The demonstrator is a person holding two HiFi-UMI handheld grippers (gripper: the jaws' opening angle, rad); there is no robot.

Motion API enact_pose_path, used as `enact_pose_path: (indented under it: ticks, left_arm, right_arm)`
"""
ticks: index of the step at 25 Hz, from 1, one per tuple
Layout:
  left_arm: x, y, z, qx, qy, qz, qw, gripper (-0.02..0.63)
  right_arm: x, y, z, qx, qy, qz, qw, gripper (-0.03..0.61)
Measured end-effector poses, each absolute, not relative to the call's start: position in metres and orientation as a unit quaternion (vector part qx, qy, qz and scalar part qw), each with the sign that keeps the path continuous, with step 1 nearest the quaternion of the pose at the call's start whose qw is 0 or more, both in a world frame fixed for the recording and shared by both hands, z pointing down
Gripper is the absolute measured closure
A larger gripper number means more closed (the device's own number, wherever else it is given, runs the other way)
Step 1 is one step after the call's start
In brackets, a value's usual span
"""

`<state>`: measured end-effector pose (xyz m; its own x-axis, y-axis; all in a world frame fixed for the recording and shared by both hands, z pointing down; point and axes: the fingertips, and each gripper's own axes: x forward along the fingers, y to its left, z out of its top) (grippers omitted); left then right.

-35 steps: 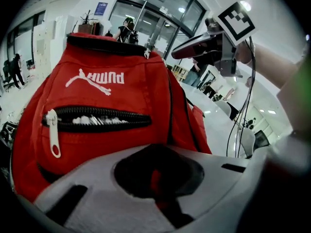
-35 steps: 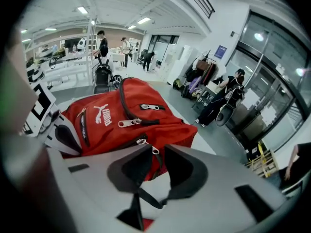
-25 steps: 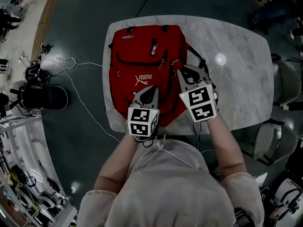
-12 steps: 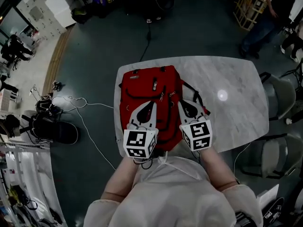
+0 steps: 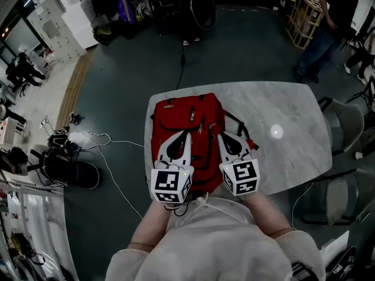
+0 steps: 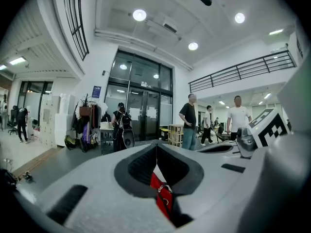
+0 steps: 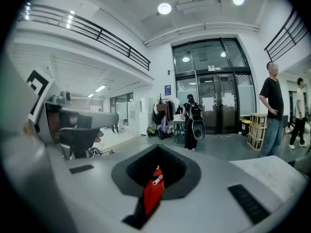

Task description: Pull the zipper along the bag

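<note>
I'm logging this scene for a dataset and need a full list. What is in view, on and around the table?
backpack: one, red, lying flat on the left part of the table
zipper pulls: a few, silvery, on the backpack's front
table: one, pale marble, middle of the room
chairs: two, grey, right of the table
cable: one, white, on the floor left of the table
bag: one, black, on the floor at far left
crate: one, wooden, upper right
bystander: one, dark top, beside the crate
left gripper: one, white, jaws together, over the backpack's near end
right gripper: one, white, jaws together, over the backpack's near right edge
</note>
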<state>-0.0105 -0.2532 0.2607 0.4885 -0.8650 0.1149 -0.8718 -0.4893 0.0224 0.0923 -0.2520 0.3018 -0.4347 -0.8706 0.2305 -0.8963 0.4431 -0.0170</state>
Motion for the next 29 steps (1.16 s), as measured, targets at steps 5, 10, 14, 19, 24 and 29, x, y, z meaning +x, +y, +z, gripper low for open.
enact_pose_path:
  ticks: [5, 10, 14, 19, 24, 29]
  left_arm:
    - [-0.013, -0.252, 0.265, 0.860, -0.506, 0.033, 0.056, 0.594]
    - [-0.013, -0.251, 0.269, 0.858, -0.508, 0.032, 0.064, 0.594]
    - [-0.015, -0.254, 0.274, 0.857, -0.509, 0.033, 0.072, 0.594]
    - [-0.013, -0.256, 0.277, 0.858, -0.506, 0.036, 0.077, 0.594]
    - [-0.011, -0.256, 0.279, 0.859, -0.505, 0.038, 0.080, 0.594]
    - [-0.007, -0.256, 0.286, 0.863, -0.495, 0.035, 0.094, 0.594]
  right_arm:
    - [0.087, -0.250, 0.304, 0.511, -0.851, 0.060, 0.100, 0.552]
    - [0.086, -0.249, 0.304, 0.508, -0.853, 0.053, 0.108, 0.552]
    - [0.085, -0.252, 0.304, 0.509, -0.853, 0.056, 0.102, 0.552]
    - [0.086, -0.254, 0.306, 0.510, -0.852, 0.066, 0.102, 0.552]
    - [0.089, -0.255, 0.309, 0.509, -0.852, 0.073, 0.100, 0.552]
    - [0.087, -0.256, 0.315, 0.508, -0.852, 0.068, 0.105, 0.552]
